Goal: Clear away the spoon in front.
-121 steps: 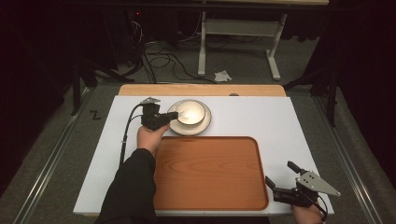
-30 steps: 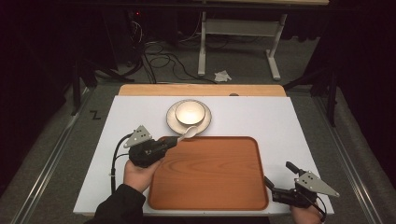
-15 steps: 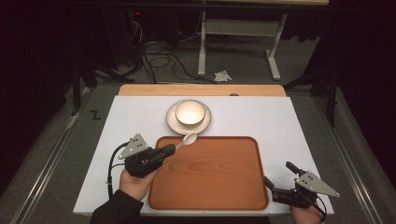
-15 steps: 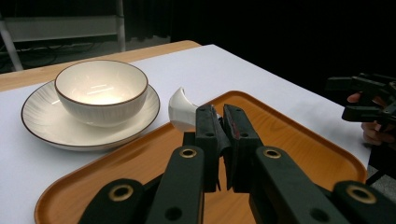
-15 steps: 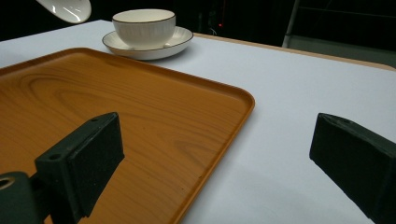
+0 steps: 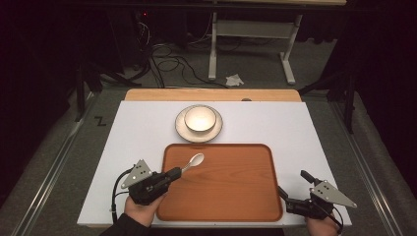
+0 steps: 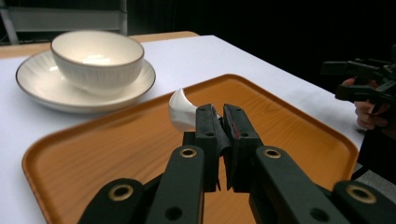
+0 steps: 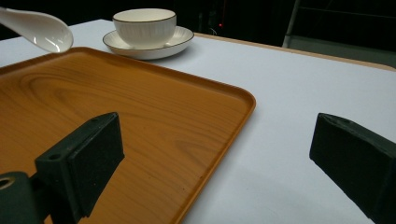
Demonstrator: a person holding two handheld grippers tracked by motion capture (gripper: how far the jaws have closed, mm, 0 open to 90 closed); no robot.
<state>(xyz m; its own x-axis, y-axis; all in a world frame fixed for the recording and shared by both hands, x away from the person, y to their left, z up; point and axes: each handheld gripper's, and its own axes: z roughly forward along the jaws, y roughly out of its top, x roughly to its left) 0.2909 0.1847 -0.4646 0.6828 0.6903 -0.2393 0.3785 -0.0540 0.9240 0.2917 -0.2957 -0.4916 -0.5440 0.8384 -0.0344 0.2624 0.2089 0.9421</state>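
My left gripper (image 6: pixel 173 173) (image 7: pixel 222 122) is shut on the handle of a white spoon (image 6: pixel 193 161) (image 7: pixel 181 111) and holds it just above the near-left part of an orange-brown tray (image 6: pixel 231 196) (image 7: pixel 93 158) (image 8: pixel 154 121). The spoon's bowl (image 8: pixel 41 29) points toward the far right. A cream bowl (image 6: pixel 200 118) (image 7: pixel 95 57) (image 8: pixel 145 25) sits on a matching saucer (image 6: pixel 183 129) (image 7: pixel 32 86) (image 8: pixel 182 37) beyond the tray's far edge. My right gripper (image 6: pixel 291 192) (image 8: pixel 219 154) stands open at the tray's near-right corner, with nothing between its jaws.
The tray lies on a white table top (image 6: pixel 275 123) with a wooden strip (image 6: pixel 211 95) along its far edge. Cables (image 6: pixel 167 59) and a metal stand (image 6: pixel 251 44) are on the floor beyond.
My left gripper has taken the spoon from the bowl and drawn it back toward me, over the tray's near-left part. The right gripper has stayed put.
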